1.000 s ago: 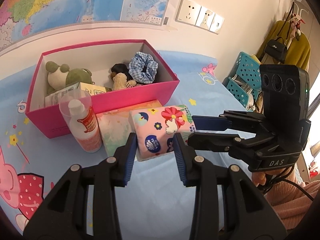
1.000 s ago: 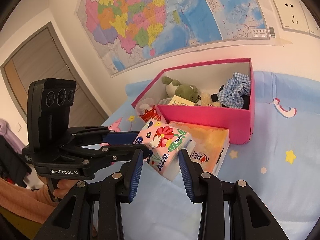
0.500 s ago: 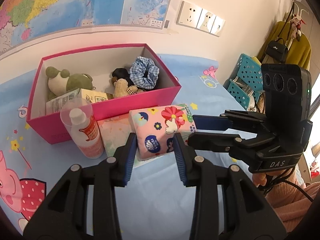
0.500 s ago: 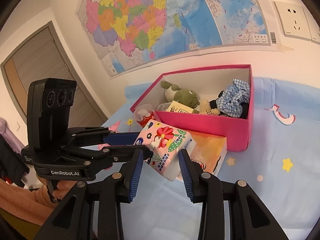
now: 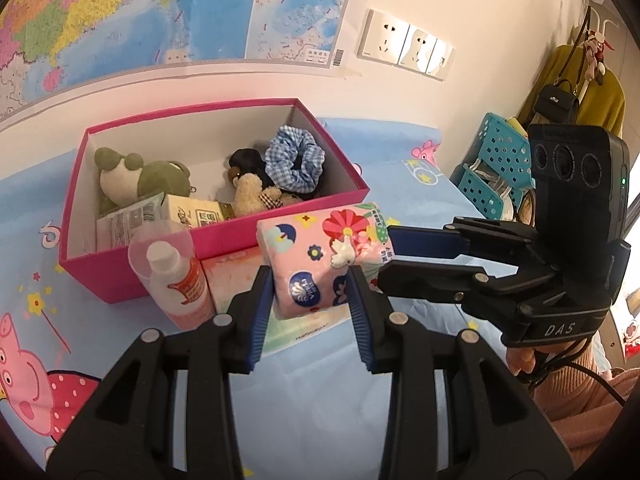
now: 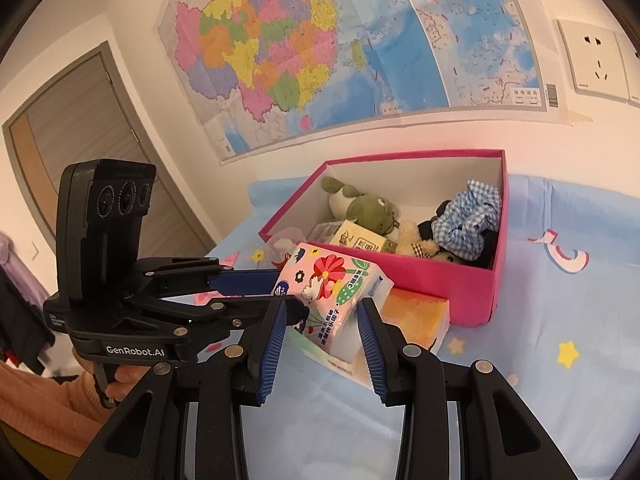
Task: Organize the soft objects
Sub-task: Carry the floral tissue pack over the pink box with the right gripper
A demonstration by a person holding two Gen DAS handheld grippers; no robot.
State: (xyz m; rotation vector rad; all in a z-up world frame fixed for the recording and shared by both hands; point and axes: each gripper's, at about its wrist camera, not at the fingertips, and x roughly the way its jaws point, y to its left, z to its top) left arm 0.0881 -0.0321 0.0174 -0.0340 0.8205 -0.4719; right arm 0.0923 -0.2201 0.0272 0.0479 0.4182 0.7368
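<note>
Blue cartoon-printed cloth (image 5: 312,408) is covering the surface in front of you, with a big map (image 6: 320,48) taped to the wall behind and wall sockets (image 5: 404,50) beside it. You are holding a pink flowered tissue pack (image 5: 324,256) with both tools at once, raised just above an orange tissue pack (image 6: 412,316) that is lying flat on the cloth. Your left gripper (image 5: 310,308) is closing its blue pads on the near end of the flowered pack, jaws narrowed and pressing on both sides. Your right gripper (image 6: 322,340) is coming in from the other side, one pad lying along each side of the pack's opposite end; from its own camera a sliver of gap is showing, so you cannot tell whether those pads are truly pressing. Just behind the pack, a pink box (image 5: 256,242) is standing open, already holding a green frog toy (image 5: 140,174), a small brown bear (image 5: 252,196), a blue checked scrunchie (image 5: 296,164) and a small yellow carton (image 5: 192,216). A bottle with a white cap (image 5: 176,280) is standing upright against the box's front wall, left of the packs. Off to your right, teal baskets (image 5: 496,164) are sitting near a yellow coat (image 5: 580,96) that is hanging up.
</note>
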